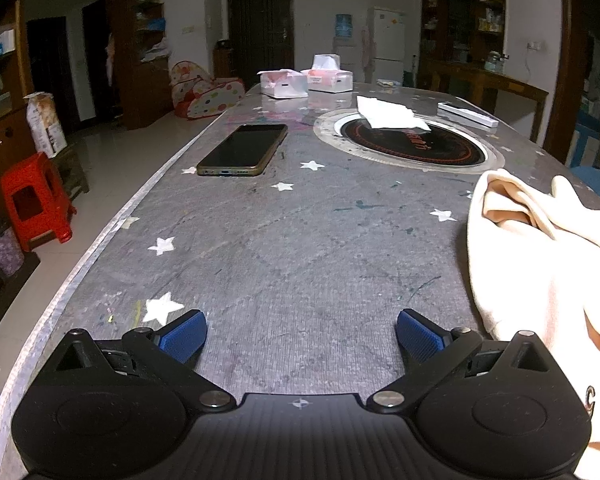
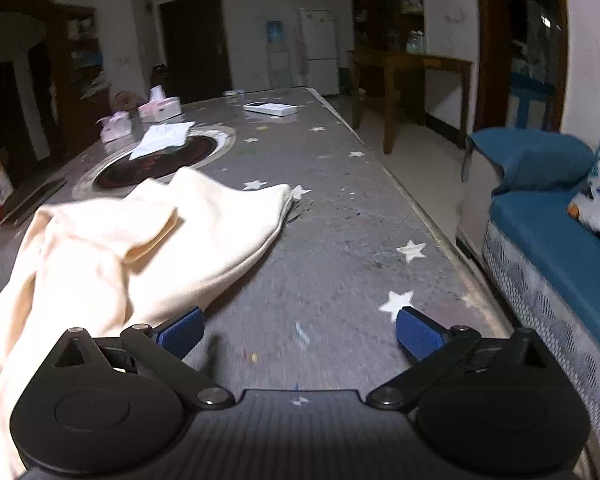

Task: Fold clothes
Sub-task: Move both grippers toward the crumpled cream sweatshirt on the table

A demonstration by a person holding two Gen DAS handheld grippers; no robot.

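While both tools hover low over a grey, star-printed table (image 1: 292, 248), the left gripper (image 1: 301, 334) points straight down the tabletop with its blue-padded fingers (image 1: 184, 334) spread wide and nothing between them. Bare table surface lies in the gap, and a cream garment (image 1: 540, 280) is heaped just to its right, apart from the near pad.

Seen from the right wrist, the right gripper (image 2: 299, 332) is likewise level and aimed along the table, its jaws wide apart and empty. Its left finger (image 2: 182, 332) sits at the edge of the same cream garment (image 2: 140, 240), though contact cannot be confirmed; the cloth lies crumpled, with loose folds rising toward the table's middle.

Farther out in the left view, a dark smartphone (image 1: 244, 150) lies flat near the table's left edge. Beyond it a white tissue (image 1: 388, 114) rests on a round black inset hob (image 1: 412, 144), with two tissue boxes (image 1: 306, 80) at the far end. A blue sofa (image 2: 560, 240) stands beside the table's right edge.
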